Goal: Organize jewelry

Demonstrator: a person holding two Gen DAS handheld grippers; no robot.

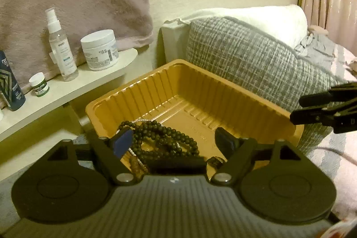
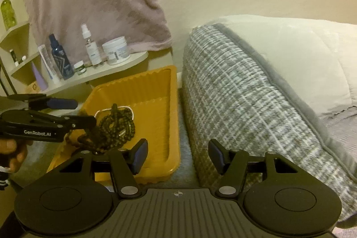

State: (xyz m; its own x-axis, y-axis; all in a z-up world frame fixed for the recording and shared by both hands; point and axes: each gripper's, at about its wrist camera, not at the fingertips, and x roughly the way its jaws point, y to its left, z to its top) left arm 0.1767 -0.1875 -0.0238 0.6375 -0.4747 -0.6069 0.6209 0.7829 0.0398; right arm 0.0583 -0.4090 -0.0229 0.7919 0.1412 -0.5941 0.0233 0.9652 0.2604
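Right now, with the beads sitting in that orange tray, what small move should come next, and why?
Probably bring the right gripper away toward the next piece. Its jaws are open and hold nothing, while the dark bead necklace and a silver chain already lie heaped inside the orange tray. The left gripper is open above the heap, gripping nothing.

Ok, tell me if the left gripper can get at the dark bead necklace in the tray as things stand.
Probably yes: the left gripper is open right over the bead necklace in the open-topped tray, and nothing covers it.
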